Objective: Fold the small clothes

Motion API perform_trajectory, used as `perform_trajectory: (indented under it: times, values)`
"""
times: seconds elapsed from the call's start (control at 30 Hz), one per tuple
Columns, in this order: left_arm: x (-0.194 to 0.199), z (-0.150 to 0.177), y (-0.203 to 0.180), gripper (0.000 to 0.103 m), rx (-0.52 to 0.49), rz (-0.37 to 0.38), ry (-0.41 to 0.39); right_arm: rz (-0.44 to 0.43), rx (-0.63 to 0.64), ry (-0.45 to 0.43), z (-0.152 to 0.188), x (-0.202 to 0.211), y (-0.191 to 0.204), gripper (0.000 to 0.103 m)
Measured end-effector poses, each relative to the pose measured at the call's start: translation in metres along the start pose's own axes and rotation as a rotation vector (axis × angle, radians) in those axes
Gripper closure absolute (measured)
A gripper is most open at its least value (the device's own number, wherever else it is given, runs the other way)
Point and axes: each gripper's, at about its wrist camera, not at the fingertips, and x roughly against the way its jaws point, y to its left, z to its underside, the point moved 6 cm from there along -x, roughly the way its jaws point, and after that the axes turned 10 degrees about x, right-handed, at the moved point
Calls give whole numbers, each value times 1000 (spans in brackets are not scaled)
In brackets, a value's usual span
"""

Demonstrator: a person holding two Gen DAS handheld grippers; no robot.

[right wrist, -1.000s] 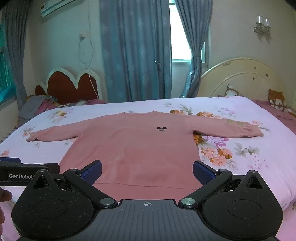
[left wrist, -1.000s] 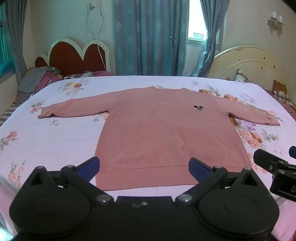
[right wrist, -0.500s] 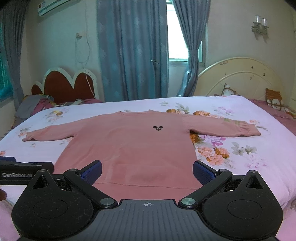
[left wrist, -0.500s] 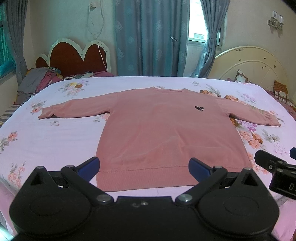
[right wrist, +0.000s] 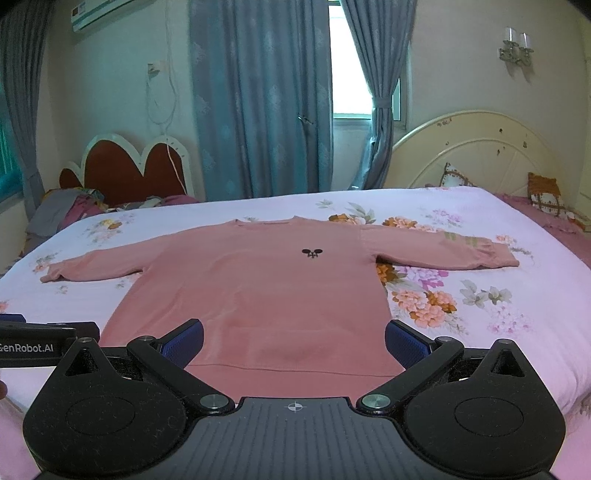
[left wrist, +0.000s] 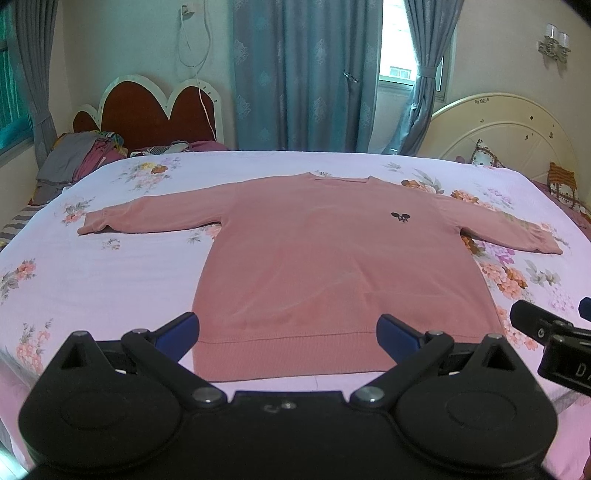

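The pink sweatshirt (left wrist: 332,266) lies flat on the floral bedsheet (left wrist: 92,280), apparently soft and limp, best pinched at hem corners or cuffs, while the left gripper (left wrist: 288,328) and right gripper (right wrist: 294,336) gape wide, empty.

Bedroom with cream walls, blue-grey curtains (right wrist: 258,96) beside a bright window (right wrist: 351,55), floral bedsheet (left wrist: 110,273), red scalloped headboard (left wrist: 155,110), wall lamp (right wrist: 515,46), air conditioner (right wrist: 99,13)

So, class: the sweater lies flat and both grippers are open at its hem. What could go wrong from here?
1. The pink sweater lies on a soft floral bedsheet; fingers may pinch the sheet too.
2. Both sleeves are spread wide; lifting the hem could drag them askew.
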Motion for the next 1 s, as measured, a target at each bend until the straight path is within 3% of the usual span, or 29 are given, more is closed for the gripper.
perform_trajectory:
  times: [1.0]
  values:
    - [-20,0,1,1,41,13,67,13,-10,38,4,-23,-6,0]
